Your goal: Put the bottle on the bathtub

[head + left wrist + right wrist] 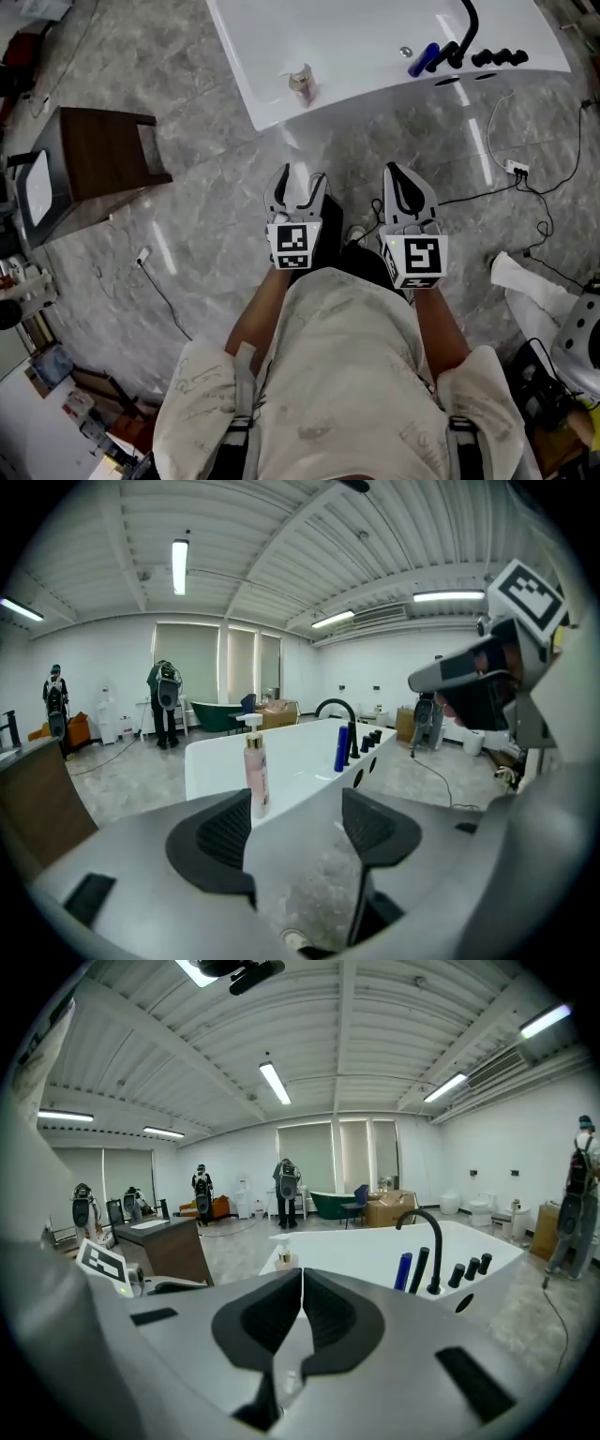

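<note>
**Bottle standing on tub rim, both claws hanging back and empty**

The person's pale shirt (356, 375) is filling the bottom of the head view, with both forearms reaching up-frame.

- The left gripper (298, 183) is holding its jaws wide. Only grey floor (206, 206) and tub are showing in the gap.
- The right gripper (398, 178) is holding its jaws pressed together, with nothing caught between them.
- Neither claw is carrying anything.

The pink bottle (301, 84) is standing upright on the rim of the bathtub (253, 56), so its long axis is running vertical. In the head view it is sitting at upper centre, near the tub's lower-left corner.

It is lying almost straight up-frame from the left gripper, well apart from it with open floor between. In the left gripper view it is lining up over the left-hand pad (225, 832) rather than in the gap. The left claw is the nearer one. The right claw is sitting further toward frame right, more in line with the blue bottle (424, 59) and black faucet (466, 37).

Judgement: the bottle is already looking placed where the task wants it, and no carry is under way. If a regrasp is wanted, the left claw is the better placed, being already wide. It would be needing to go forward and a little toward its own left.
</note>
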Action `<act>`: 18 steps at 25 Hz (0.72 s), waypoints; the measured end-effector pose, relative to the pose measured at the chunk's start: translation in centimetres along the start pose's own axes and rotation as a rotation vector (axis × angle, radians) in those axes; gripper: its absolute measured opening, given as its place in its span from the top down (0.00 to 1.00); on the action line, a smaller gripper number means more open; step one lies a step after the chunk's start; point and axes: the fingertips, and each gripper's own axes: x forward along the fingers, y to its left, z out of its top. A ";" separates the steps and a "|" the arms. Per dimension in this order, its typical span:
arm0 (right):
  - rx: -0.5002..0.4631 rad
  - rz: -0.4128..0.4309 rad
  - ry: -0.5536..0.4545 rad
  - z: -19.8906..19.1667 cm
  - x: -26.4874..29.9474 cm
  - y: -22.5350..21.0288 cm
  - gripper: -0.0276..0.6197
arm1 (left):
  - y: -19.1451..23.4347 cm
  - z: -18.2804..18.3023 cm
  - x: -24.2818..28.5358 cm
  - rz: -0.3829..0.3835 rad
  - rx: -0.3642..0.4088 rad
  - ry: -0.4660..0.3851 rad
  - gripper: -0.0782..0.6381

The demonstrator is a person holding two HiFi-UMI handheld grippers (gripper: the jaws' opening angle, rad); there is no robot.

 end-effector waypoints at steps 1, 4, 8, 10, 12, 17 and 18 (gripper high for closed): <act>0.003 0.004 -0.005 -0.1 -0.8 0.2 0.97 | -0.7 0.3 -1.1 0.003 -0.001 -0.011 0.49; 0.002 0.017 -0.021 -0.5 -3.4 0.8 0.97 | -2.6 1.4 -4.3 0.013 -0.004 -0.048 0.49; -0.005 0.030 -0.049 -0.7 -6.4 1.2 0.97 | -4.6 3.3 -8.3 0.034 0.011 -0.116 0.49; -0.012 0.032 -0.063 -0.7 -7.4 1.1 0.97 | -5.2 4.3 -9.9 0.050 0.022 -0.151 0.49; -0.020 0.032 -0.077 -0.4 -8.1 1.0 0.97 | -5.4 5.4 -11.2 0.067 0.028 -0.184 0.49; -0.037 0.022 -0.122 0.8 -10.0 0.6 0.97 | -5.7 7.3 -14.3 0.105 0.029 -0.255 0.49; -0.044 0.019 -0.138 1.4 -10.3 0.5 0.97 | -5.7 7.8 -14.8 0.114 0.031 -0.269 0.49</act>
